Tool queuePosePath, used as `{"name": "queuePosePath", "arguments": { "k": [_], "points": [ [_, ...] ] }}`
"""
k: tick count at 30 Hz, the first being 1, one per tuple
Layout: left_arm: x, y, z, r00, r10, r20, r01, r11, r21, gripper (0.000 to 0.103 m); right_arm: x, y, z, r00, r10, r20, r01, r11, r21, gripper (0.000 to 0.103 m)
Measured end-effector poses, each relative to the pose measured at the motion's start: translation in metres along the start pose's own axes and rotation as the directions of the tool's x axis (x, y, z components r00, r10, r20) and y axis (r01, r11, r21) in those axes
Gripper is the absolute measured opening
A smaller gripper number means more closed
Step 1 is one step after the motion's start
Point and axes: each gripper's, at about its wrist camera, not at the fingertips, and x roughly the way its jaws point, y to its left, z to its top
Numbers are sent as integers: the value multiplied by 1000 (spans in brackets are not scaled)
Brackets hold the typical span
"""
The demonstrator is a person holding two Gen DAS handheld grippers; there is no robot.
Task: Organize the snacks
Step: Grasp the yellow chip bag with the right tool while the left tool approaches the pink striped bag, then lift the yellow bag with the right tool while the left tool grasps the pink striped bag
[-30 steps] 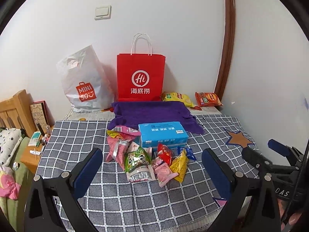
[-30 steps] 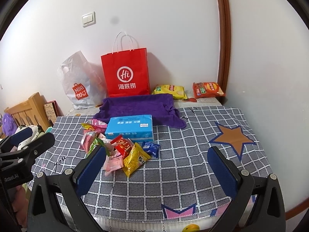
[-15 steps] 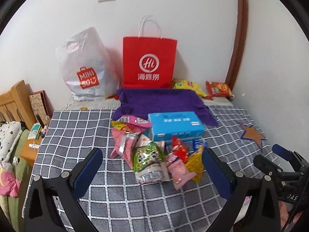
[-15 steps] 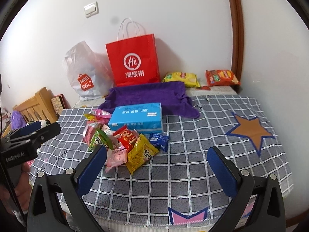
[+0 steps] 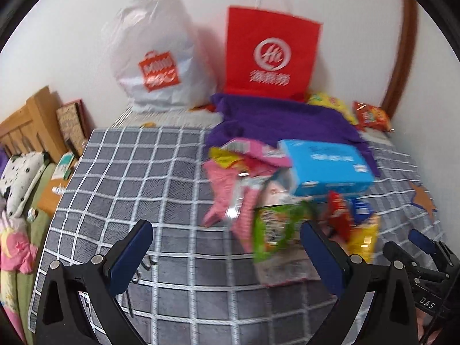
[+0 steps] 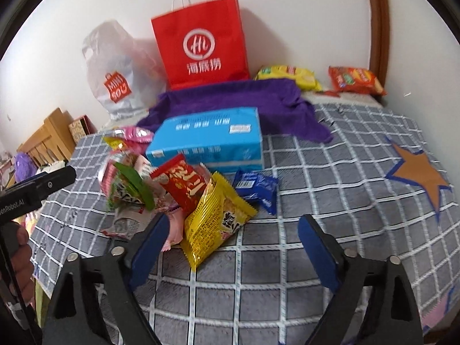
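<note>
The snack pile (image 6: 178, 189) lay on the grey checked blanket (image 6: 330, 201), heaped against the front and left side of the blue tissue box (image 6: 210, 141), which serves here as the reference point. In the right wrist view, a yellow packet (image 6: 214, 218) lay nearest the camera in front of the box, a red packet (image 6: 181, 184) leaned behind it, and a small blue packet (image 6: 256, 187) lay just in front of the box's right end. A green-and-white packet (image 6: 129, 187) and pink packets (image 6: 132, 135) sat to the left of the box.

The right gripper (image 6: 230, 241) was over the blanket in front of the box, jaws wide and closing; the lower end of the yellow packet lay in the gap near the left finger, with no pad pressing on it. The left gripper (image 5: 227, 247) stood spread, in front and to the left of the box; the green-and-white packet (image 5: 276, 230) lay beside its right finger, unpinched. That view was blurred.

Behind the box lay a purple towel (image 6: 244, 100). Behind that, against the wall, stood a red paper bag (image 6: 201, 46) and a white plastic bag (image 6: 115, 72). Two further packets, yellow (image 6: 287, 76) and orange (image 6: 356, 80), lay behind the box to the right. An orange star (image 6: 419, 175) marked the blanket well right of the box
</note>
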Motion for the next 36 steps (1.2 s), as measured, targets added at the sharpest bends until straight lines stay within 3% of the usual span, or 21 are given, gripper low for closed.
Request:
{"name": "queuePosePath", "arguments": {
  "k": [7, 9, 11, 14, 23, 32, 36],
  "points": [
    [27, 28, -2, 999, -4, -49, 0, 997, -79, 103, 48, 7, 1, 995, 0, -95, 1, 1000, 8, 81],
    [32, 31, -3, 998, -18, -61, 12, 996, -88, 103, 55, 8, 0, 995, -9, -104, 8, 1000, -6, 72],
    [36, 32, -3, 997, -31, -67, 25, 996, -90, 103, 56, 6, -2, 994, 35, -107, -35, 999, -4, 52],
    [39, 31, -3, 995, -74, -73, 67, 994, -87, 103, 45, 2, -1, 995, 25, -100, -26, 1000, -1, 48],
    [54, 19, 13, 993, -90, -72, 87, 995, -39, 103, 11, -29, 0, 998, -48, -45, 46, 998, -36, 47],
    [87, 10, 18, 992, -90, -90, 90, 996, 0, 98, 30, -55, -11, 1000, -8, -30, 7, 1000, -27, 47],
    [96, 8, 12, 991, -91, -94, 94, 995, 29, 90, 38, -57, -7, 1000, 14, -12, -15, 998, -60, 47]
  ]
}}
